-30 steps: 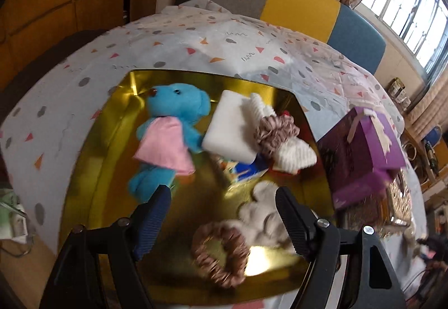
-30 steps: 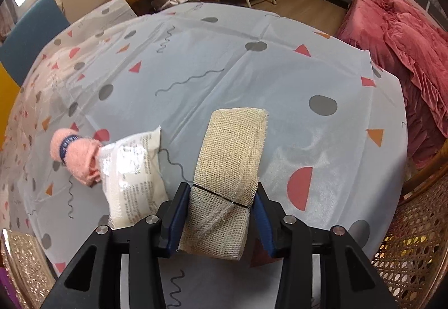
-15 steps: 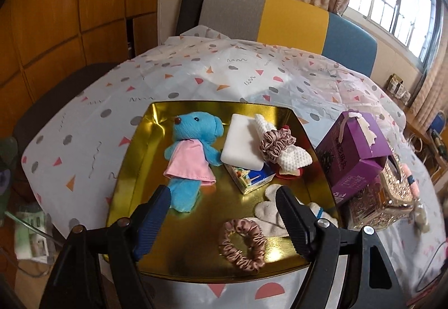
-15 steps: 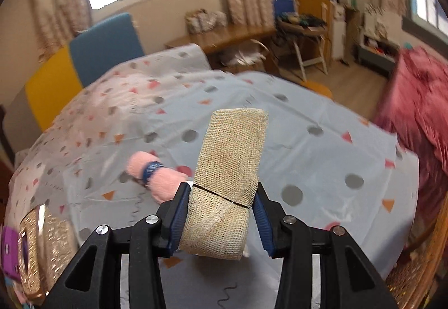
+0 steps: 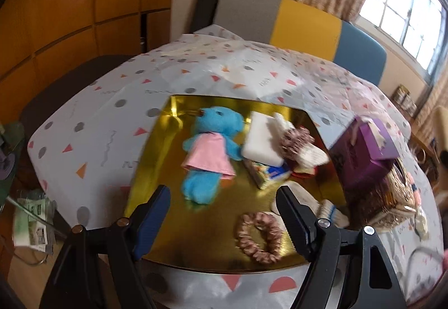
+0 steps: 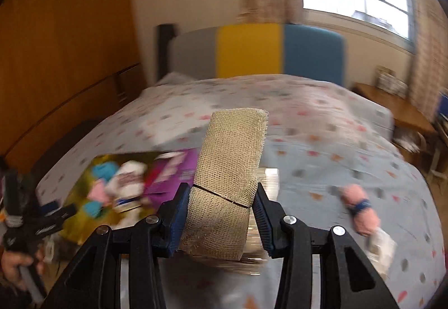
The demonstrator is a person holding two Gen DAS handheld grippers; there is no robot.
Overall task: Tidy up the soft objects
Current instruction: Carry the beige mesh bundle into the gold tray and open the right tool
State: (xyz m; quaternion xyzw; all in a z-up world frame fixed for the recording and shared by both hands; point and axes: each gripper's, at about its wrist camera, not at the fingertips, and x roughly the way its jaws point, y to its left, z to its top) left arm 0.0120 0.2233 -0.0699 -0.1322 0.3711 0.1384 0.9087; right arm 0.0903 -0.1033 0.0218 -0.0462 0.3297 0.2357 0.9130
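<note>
My right gripper (image 6: 219, 213) is shut on a beige gauze roll (image 6: 226, 171) and holds it in the air above the table. My left gripper (image 5: 224, 213) is open and empty, hovering over the near edge of a gold tray (image 5: 156, 146). The tray holds a blue teddy bear in a pink dress (image 5: 210, 152), a white sponge block (image 5: 263, 141), a pink scrunchie (image 5: 261, 236), another scrunchie on a white cloth (image 5: 296, 138) and white socks (image 5: 327, 211). The tray also shows blurred in the right wrist view (image 6: 81, 219).
A purple gift box (image 5: 366, 152) and a gold wicker basket (image 5: 392, 202) stand right of the tray. A rolled pink sock (image 6: 361, 208) and a white packet (image 6: 382, 247) lie on the patterned tablecloth (image 6: 322, 146). A grey, yellow and blue chair back (image 5: 294, 20) is behind the table.
My right gripper has swung left with the gauze roll, from facing the window side to facing the tray and chair. My left gripper has drawn back a little from the tray.
</note>
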